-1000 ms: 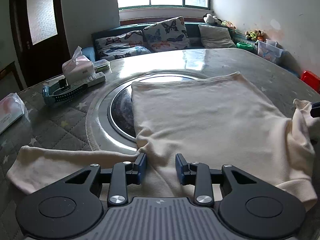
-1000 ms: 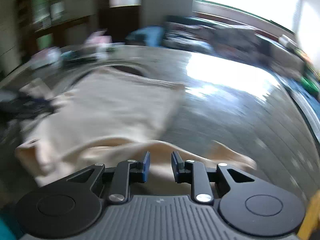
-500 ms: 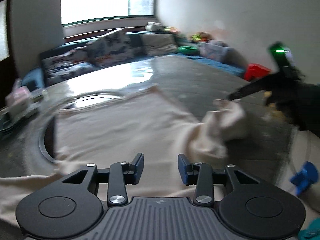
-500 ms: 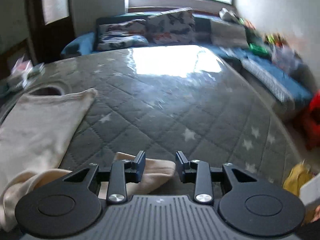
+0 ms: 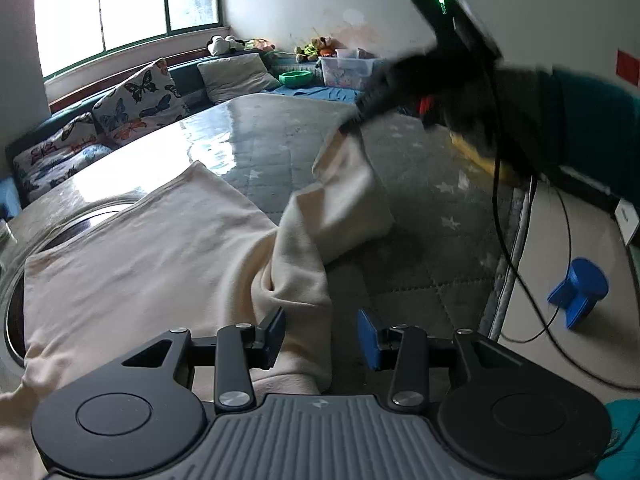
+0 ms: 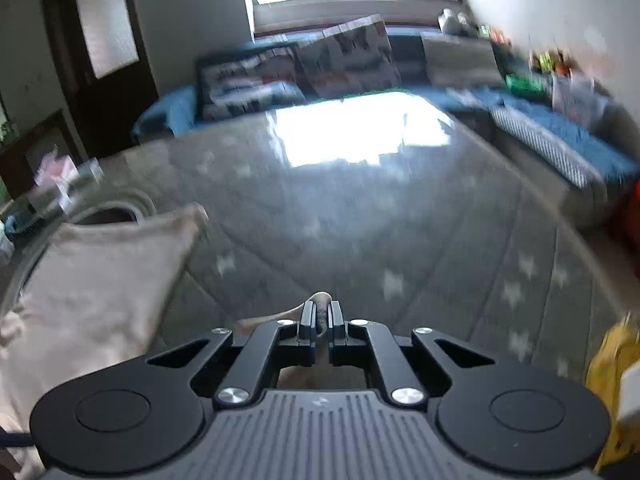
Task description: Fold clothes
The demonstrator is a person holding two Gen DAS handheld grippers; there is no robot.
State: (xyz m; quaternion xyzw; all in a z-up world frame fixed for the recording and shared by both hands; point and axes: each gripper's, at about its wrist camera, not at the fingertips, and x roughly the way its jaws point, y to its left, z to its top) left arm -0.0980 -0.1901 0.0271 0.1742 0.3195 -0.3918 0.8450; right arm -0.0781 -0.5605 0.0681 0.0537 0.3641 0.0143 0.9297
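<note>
A cream long-sleeved top (image 5: 152,248) lies spread on the grey star-quilted table (image 5: 420,248). My left gripper (image 5: 320,330) is open, low over the top's near right shoulder, with a fold of cloth between its fingers. My right gripper (image 6: 321,318) is shut on the cuff of the top's right sleeve (image 6: 320,300). In the left wrist view the right gripper (image 5: 352,124) holds that sleeve (image 5: 344,196) lifted off the table. The top's body also shows in the right wrist view (image 6: 96,280).
A round glass hob (image 5: 16,280) is set in the table under the top's left part. Butterfly cushions (image 5: 136,100) line a bench behind. A blue stool (image 5: 580,288) and a black cable (image 5: 516,264) are on the floor at right.
My right gripper has closed on the sleeve cuff and lifted it up off the table. My left gripper has swung to the right along the top's near edge, staying open.
</note>
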